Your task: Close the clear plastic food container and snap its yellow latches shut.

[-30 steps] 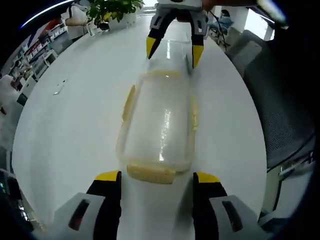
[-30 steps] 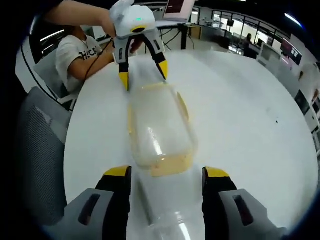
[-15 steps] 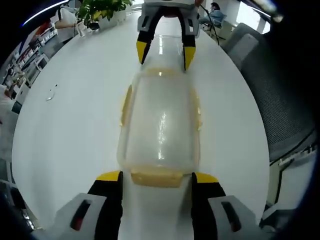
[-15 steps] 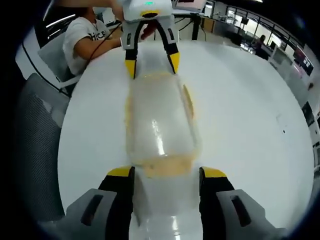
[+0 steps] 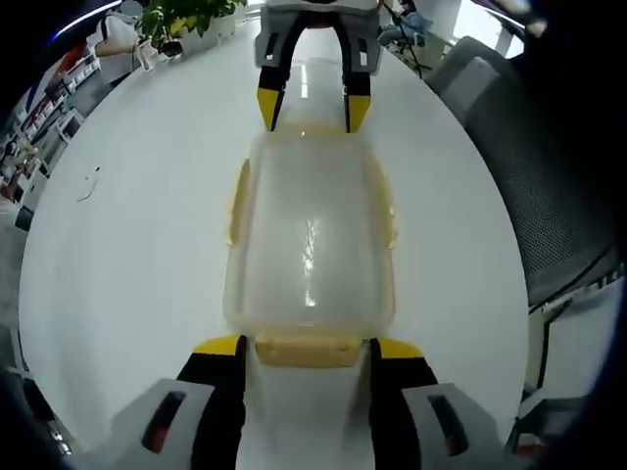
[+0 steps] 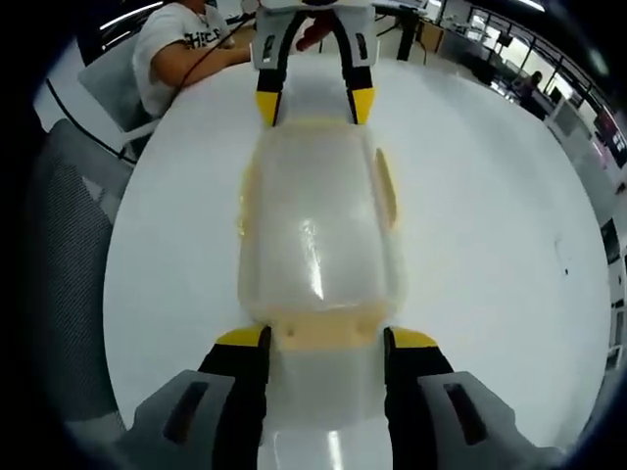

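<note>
A clear plastic container (image 5: pixel 309 235) with its lid on lies lengthwise on the white table (image 5: pixel 137 255). Yellow side latches (image 5: pixel 237 201) stick out from its long sides. My left gripper (image 5: pixel 309 348) is open at the near end, its tips on either side of the yellow end latch (image 5: pixel 306 351). At the far end my right gripper (image 5: pixel 306 110) straddles the other end. In the right gripper view the container (image 6: pixel 318 235) runs away from my right gripper (image 6: pixel 328 338), which is open around its end latch (image 6: pixel 328 336), with the left gripper (image 6: pixel 313 106) opposite.
A grey mesh chair (image 5: pixel 549 196) stands beside the table, also seen as the chair (image 6: pixel 59 245) in the right gripper view. A person in a white shirt (image 6: pixel 181 39) sits at the table's far side. Potted plants (image 5: pixel 181 20) and a small object (image 5: pixel 88 184) rest on the table.
Both grippers have closed in on the container's two ends, so each end latch now sits between a pair of tips. The container has stayed where it was.
</note>
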`<move>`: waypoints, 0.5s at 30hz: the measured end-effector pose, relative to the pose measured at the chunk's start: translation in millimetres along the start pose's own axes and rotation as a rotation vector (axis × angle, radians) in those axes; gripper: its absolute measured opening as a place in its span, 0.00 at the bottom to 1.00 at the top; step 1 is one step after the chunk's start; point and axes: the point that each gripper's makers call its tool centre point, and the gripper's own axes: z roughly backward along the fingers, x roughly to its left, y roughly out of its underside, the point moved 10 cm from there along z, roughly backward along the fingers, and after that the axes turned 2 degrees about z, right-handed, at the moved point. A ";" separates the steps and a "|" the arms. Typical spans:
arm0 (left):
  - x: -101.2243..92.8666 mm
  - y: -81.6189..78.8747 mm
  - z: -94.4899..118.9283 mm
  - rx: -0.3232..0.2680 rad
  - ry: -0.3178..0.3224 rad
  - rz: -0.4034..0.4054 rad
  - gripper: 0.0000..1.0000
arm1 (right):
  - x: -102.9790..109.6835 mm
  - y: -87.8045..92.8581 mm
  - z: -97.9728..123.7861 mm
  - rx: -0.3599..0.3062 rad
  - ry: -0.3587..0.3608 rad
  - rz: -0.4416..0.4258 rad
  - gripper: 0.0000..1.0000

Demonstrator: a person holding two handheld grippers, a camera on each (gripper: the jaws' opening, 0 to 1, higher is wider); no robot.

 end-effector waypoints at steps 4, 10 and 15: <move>0.0 -0.8 2.6 0.000 0.009 -0.004 0.35 | 0.8 -2.4 -1.4 0.016 -0.013 0.026 0.39; -1.3 -3.5 3.1 0.023 0.004 -0.019 0.34 | -0.2 -3.3 -2.2 0.034 -0.015 0.032 0.38; -2.1 -7.3 3.3 0.049 -0.001 -0.015 0.34 | -1.4 -7.1 -2.9 0.060 -0.028 0.061 0.38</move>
